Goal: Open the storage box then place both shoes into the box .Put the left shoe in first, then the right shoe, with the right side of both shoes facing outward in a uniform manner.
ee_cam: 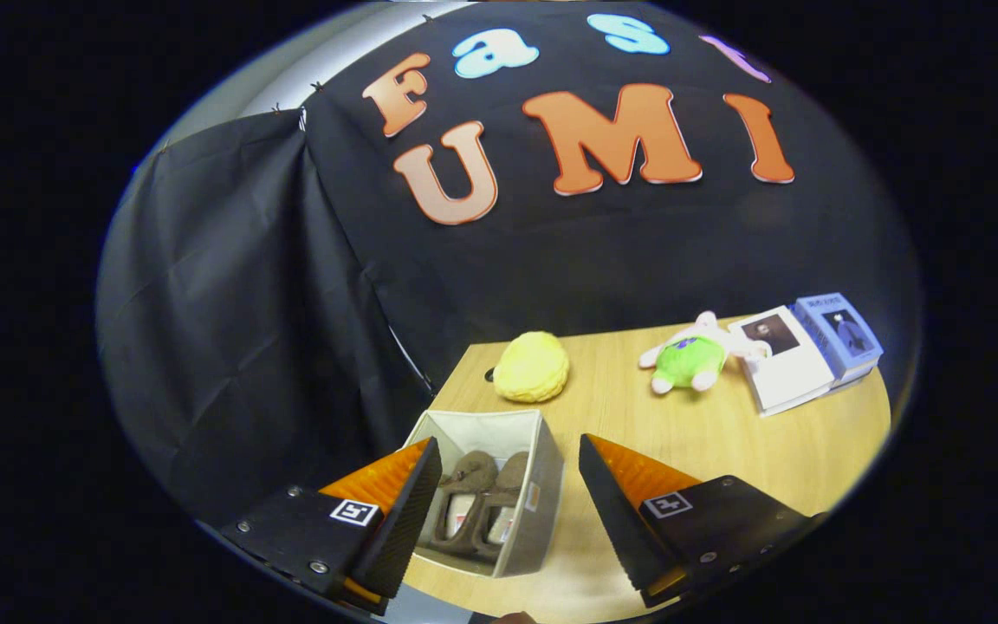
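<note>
An open light-grey fabric storage box stands at the near left corner of the wooden table. Two brown shoes lie side by side inside it: one on the left and one on the right, toes pointing away from me. My gripper is open and held above the box, with nothing between its fingers. The left finger overlaps the box's left wall and the right finger stands just past its right wall.
Beyond the box lie a yellow plush lump, a green and white plush toy and two books at the far right. Black cloth walls close the booth behind and on the left.
</note>
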Available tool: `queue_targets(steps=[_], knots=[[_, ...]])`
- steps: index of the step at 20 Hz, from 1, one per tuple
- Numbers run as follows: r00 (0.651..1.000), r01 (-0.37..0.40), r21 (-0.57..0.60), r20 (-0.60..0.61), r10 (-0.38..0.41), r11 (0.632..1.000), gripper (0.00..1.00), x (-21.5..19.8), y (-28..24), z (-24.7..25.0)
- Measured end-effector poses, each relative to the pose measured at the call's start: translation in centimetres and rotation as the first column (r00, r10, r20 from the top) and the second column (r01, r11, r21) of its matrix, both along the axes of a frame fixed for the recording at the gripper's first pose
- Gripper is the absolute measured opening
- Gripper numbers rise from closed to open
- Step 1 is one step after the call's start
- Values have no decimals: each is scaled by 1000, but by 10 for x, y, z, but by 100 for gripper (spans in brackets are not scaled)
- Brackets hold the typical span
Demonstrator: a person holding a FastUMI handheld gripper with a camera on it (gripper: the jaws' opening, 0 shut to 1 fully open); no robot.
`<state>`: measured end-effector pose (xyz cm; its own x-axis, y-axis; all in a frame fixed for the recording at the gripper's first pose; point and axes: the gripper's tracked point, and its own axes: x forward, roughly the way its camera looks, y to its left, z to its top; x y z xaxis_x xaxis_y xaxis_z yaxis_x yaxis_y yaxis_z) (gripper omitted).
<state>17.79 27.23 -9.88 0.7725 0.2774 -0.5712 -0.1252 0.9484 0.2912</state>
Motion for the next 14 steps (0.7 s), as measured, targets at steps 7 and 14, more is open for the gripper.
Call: queue_targets(steps=[7, 14], knots=[[953, 7, -116, 302, 28, 993, 98, -40, -71, 59], [874, 81, -134, 486, -6, 988, 98, -87, -151, 100]])
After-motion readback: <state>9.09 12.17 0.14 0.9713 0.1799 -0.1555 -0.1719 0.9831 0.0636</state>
